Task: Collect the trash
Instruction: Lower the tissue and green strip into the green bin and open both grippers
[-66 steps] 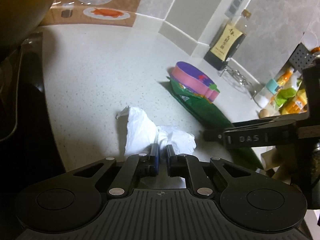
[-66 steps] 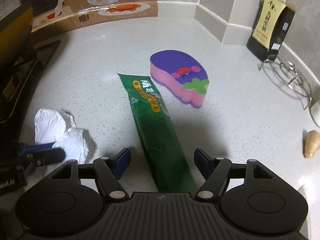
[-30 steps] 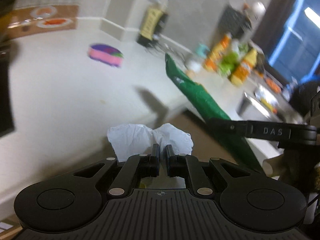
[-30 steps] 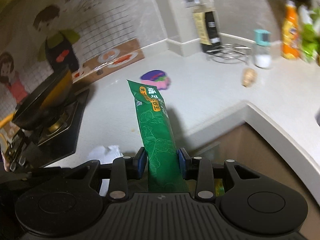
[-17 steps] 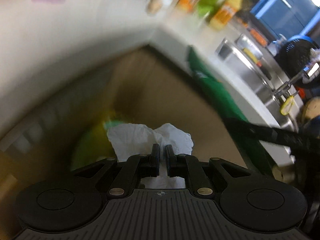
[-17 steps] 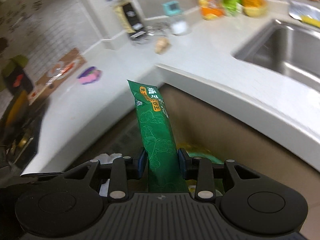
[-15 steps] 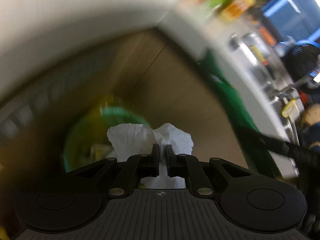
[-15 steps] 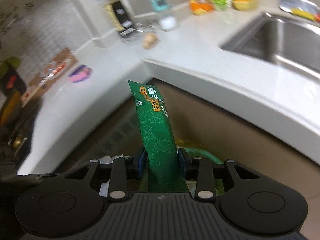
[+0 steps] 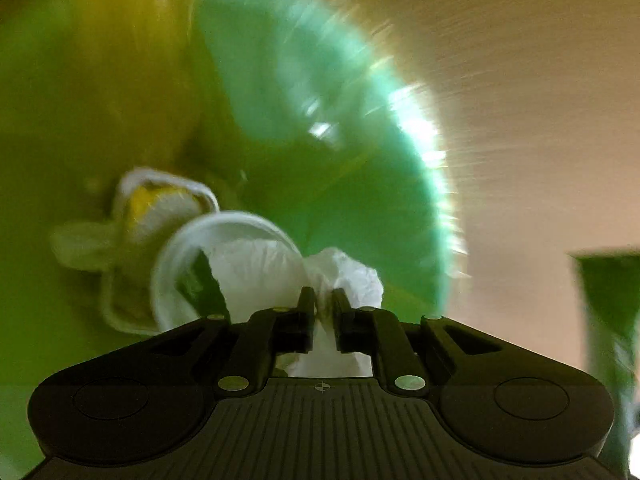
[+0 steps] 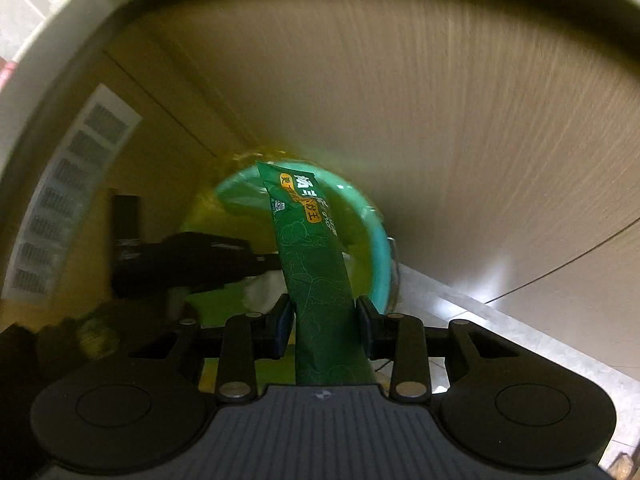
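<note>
Crumpled tissue [image 9: 280, 272] sits pinched in the left gripper [image 9: 322, 300], whose jaws have just eased slightly apart, above the green-lined bin [image 9: 340, 140]. Right wrist view: right gripper [image 10: 322, 318] clamps the green wrapper [image 10: 316, 264], bin [image 10: 378, 256] at 12 o'clock.

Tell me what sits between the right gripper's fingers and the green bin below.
Only the green wrapper, clamped in the right gripper, reaches toward the bin, per the right wrist view.

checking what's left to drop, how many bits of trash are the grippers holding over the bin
2: a white tissue in the left hand-held gripper, a green wrapper in the right hand-held gripper, both above the green bin.
</note>
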Motion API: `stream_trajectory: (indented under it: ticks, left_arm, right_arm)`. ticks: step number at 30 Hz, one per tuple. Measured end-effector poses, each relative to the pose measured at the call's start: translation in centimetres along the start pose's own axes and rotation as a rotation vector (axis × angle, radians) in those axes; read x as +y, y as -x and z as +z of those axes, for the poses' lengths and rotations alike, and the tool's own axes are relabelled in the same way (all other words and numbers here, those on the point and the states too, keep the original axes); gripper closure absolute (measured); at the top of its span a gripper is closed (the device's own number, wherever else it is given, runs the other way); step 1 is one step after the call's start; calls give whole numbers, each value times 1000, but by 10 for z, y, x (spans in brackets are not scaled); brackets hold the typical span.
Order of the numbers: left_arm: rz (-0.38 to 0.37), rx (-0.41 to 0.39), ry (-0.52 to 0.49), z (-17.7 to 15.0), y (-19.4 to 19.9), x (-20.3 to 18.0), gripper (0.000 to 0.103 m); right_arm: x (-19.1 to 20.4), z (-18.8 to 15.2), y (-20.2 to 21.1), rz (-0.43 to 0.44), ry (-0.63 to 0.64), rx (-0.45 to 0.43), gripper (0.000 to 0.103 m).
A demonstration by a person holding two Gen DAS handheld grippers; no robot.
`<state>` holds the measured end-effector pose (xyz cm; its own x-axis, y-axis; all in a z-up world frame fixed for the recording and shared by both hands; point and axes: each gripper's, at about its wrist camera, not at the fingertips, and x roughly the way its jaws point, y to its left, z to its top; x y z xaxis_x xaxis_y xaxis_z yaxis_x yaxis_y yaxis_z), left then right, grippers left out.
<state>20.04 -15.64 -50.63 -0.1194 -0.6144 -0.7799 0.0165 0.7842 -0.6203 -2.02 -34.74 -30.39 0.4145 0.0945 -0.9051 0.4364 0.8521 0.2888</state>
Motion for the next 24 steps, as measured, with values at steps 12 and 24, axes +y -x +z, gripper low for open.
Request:
stream_trajectory:
  ticks: [12, 24]
  left_arm:
    - [233, -96, -107, 4, -21, 24, 86]
    - [9, -261, -80, -62, 165, -3, 86]
  right_arm:
    - [12, 6, -31, -61, 54, 65, 70]
    - [30, 53, -126, 140, -428, 429, 70]
